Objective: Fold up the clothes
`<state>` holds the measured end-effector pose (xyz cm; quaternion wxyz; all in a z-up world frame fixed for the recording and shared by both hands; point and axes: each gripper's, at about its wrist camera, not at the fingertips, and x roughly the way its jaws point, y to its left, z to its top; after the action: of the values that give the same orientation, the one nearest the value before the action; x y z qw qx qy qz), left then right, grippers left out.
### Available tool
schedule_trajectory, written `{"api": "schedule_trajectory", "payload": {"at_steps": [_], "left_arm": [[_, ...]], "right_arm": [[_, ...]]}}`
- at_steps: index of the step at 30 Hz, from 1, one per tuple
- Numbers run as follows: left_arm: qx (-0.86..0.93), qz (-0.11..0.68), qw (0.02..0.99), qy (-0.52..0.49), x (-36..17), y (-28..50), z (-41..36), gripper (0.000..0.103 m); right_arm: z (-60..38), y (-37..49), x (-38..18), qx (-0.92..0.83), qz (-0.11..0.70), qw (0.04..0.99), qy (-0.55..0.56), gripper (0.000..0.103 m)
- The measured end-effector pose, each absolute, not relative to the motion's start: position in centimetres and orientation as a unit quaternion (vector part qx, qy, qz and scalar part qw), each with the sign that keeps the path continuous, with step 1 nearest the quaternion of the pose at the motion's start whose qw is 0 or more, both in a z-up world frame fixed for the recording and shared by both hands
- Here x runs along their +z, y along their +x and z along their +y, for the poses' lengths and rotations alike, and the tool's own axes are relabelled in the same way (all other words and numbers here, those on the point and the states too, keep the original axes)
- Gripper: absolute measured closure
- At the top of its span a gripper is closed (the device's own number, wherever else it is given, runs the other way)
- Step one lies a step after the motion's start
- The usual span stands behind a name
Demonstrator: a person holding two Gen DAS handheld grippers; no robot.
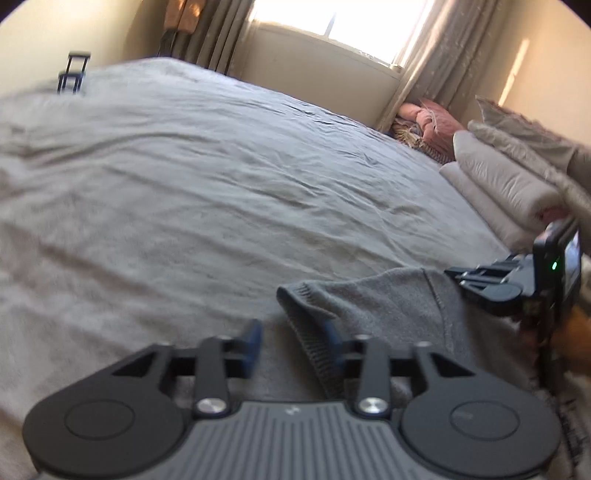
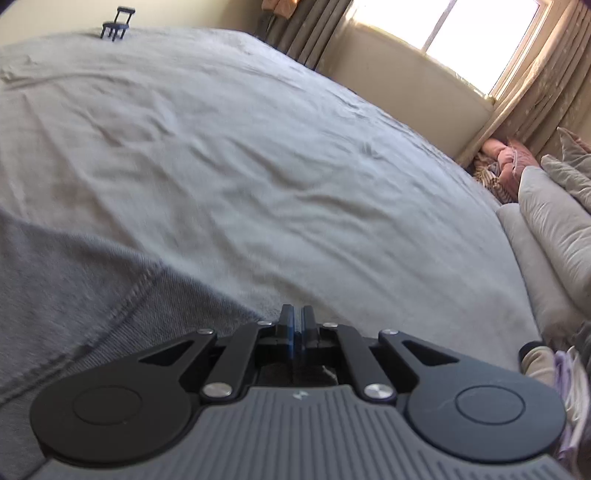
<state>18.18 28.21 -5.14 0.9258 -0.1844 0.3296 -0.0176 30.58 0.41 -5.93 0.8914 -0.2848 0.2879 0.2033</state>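
Left tongs (image 1: pixel 293 341): jaws spread, nothing pinched. Ribbed cuff (image 1: pixel 314 350) of the grey sweatshirt (image 1: pixel 399 306) lies draped against the inner side of the right-hand finger, not clamped. Right tongs (image 2: pixel 297 326): blue pads pressed together; can't tell if any cloth is caught between them. Sweatshirt sits on the bed (image 1: pixel 207 177) at the near edge, just left of the right tongs. Folded beige bedding (image 1: pixel 498 177) stacked far right, pink cushion (image 1: pixel 432 122) under the window (image 1: pixel 354 18).

Grey garment (image 2: pixel 74 280) cut off, blurred
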Motion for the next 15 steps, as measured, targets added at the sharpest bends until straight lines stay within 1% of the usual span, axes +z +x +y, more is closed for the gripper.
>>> {"api": "schedule_trajectory", "payload": {"at_steps": [4,7,9,10,11,12,13,14,15], "left_arm": [[-0.021,0.33,0.909,-0.255,-5.8,19.3,29.3,0.052],[-0.02,0.321,0.896,-0.307,-6.2,20.1,29.8,0.052],[-0.017,0.317,0.889,-0.33,-6.4,20.2,30.0,0.053],[-0.017,0.315,0.886,-0.339,-6.4,20.2,30.0,0.053],[-0.017,0.316,0.888,-0.333,-6.4,20.1,29.8,0.053],[-0.018,0.317,0.89,-0.328,-6.4,20.0,29.6,0.054],[-0.017,0.318,0.891,-0.322,-6.3,20.0,29.4,0.054],[-0.015,0.321,0.893,-0.315,-6.3,20.1,29.2,0.055],[-0.012,0.323,0.895,-0.307,-6.2,20.2,29.0,0.058]], "right_arm": [[-0.5,30.3,-5.0,0.21,0.296,0.9,-0.242,0.097],[-1.3,29.8,-3.8,0.222,0.309,0.904,-0.197,0.088],[-1.7,28.6,-2.9,0.244,0.319,0.901,-0.164,0.086],[-1.9,27.8,-2.5,0.257,0.324,0.899,-0.146,0.082],[-2.0,26.9,-2.3,0.275,0.327,0.894,-0.134,0.074],[-2.0,25.9,-2.1,0.293,0.329,0.889,-0.122,0.07],[-2.1,24.9,-1.9,0.311,0.331,0.884,-0.111,0.068],[-2.1,23.9,-1.7,0.329,0.332,0.878,-0.099,0.068],[-1.9,22.7,-1.7,0.348,0.332,0.872,-0.094,0.068]]}}
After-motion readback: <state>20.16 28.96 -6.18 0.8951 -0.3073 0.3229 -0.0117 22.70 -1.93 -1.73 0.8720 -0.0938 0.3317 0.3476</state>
